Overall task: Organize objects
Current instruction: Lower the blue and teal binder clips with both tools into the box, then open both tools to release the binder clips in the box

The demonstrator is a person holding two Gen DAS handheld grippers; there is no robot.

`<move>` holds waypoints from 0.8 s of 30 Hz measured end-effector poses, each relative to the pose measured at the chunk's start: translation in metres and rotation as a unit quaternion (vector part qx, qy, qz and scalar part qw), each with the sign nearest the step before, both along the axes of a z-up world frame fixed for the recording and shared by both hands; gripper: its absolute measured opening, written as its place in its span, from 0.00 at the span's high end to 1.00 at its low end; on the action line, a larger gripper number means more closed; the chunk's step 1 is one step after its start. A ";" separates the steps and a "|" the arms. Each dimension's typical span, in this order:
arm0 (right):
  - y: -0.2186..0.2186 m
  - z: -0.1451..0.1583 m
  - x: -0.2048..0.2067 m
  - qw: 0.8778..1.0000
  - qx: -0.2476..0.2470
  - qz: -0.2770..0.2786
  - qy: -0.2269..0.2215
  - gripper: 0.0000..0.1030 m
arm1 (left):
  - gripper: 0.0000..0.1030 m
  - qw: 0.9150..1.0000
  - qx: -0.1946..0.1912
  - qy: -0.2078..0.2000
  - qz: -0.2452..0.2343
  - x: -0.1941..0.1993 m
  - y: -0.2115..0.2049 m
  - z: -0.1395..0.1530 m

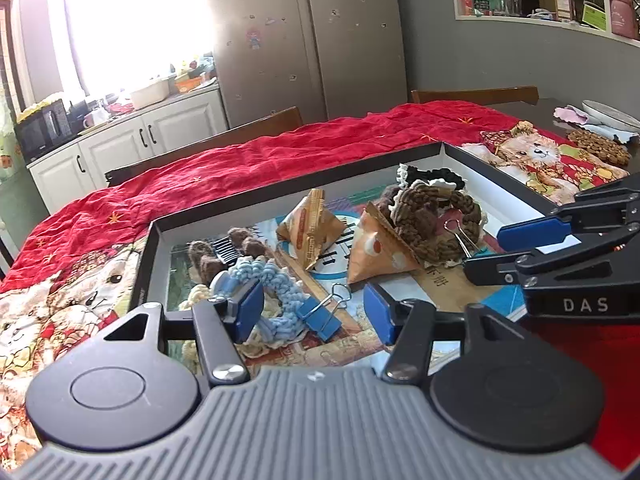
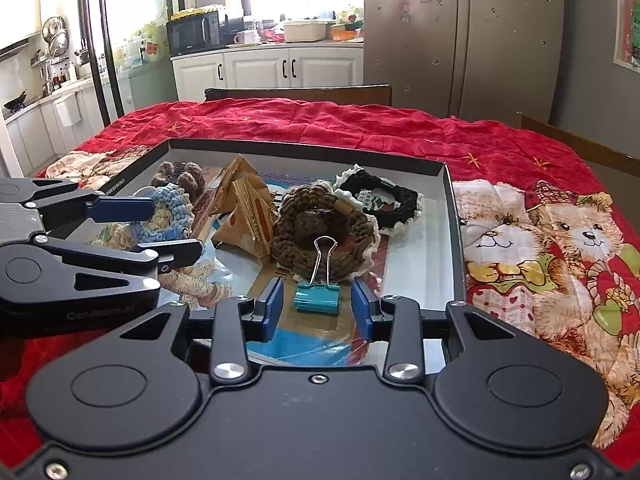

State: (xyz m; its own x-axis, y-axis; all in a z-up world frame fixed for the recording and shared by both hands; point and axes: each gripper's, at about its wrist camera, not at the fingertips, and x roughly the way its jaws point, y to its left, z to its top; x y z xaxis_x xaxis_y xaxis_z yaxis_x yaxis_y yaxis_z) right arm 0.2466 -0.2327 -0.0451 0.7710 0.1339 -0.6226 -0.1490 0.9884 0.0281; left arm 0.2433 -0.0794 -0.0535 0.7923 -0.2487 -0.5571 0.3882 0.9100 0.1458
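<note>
The right gripper (image 2: 317, 309) stands part open, empty, its pads either side of the teal binder clip (image 2: 317, 297) without pressing it; its wire handles point away. The left gripper (image 1: 311, 309), wider and empty, straddles the blue binder clip (image 1: 320, 320) in the tray (image 2: 451, 216).

Shallow black-rimmed tray (image 2: 450, 216) holding a heap — blue binder clip (image 1: 318, 320) lying beside a blue crocheted ring (image 1: 272, 284); teal binder clip (image 2: 318, 298) sitting against a brown crocheted piece (image 2: 320, 232).
</note>
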 end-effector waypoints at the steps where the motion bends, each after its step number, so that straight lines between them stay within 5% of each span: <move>1: 0.000 0.001 -0.001 1.000 0.001 0.000 0.000 0.65 | 0.32 1.000 -0.001 0.001 0.003 0.000 0.001 0.001; 24: 0.000 0.031 -0.027 1.000 0.011 0.001 -0.026 0.62 | 0.22 0.998 -0.028 -0.007 0.058 -0.033 0.022 0.034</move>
State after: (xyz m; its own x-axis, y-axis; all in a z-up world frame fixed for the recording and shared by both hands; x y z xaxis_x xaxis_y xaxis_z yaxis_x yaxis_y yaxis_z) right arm 0.2193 -0.2322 -0.0144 0.8015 0.1489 -0.5792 -0.1533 0.9873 0.0417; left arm 0.2105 -0.0571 -0.0193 0.8251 -0.1861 -0.5334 0.2787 0.9554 0.0979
